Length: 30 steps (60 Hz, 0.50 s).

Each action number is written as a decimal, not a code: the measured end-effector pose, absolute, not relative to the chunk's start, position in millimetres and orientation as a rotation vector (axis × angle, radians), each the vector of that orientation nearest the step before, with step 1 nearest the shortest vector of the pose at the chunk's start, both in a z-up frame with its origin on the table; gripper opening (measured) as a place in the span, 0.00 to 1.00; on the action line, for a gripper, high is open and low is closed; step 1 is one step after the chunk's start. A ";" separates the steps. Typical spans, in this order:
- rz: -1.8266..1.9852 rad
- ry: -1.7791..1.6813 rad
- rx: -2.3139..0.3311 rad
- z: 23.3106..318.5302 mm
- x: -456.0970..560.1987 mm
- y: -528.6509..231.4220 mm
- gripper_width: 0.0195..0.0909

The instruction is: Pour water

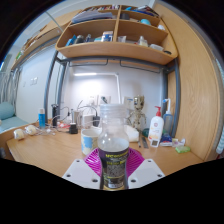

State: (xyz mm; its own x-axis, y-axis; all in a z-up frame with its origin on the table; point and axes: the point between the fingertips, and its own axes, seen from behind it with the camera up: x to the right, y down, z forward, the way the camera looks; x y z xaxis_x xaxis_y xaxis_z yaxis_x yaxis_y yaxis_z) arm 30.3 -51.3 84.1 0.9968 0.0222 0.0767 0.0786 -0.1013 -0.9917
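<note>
wooden desk [45, 152], white bottle [156, 127], cup [90, 138], green sponge [181, 148]

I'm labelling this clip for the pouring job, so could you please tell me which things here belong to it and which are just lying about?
For the job:
- bottle, capped, clamped between the tongs
- cup, just beyond the bottle on the table

Lying about:
- white spray bottle
- clutter on the shelves
- small items at the table's far end

Claw [113, 166] clamping water bottle [113, 145], cup [91, 138] behind
</note>
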 end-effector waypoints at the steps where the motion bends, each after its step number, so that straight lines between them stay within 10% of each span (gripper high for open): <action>1: -0.061 -0.080 -1.663 85.9 33.9 -49.5 0.11; 30: -1.128 -1.087 -1.345 140.9 82.3 68.6 0.11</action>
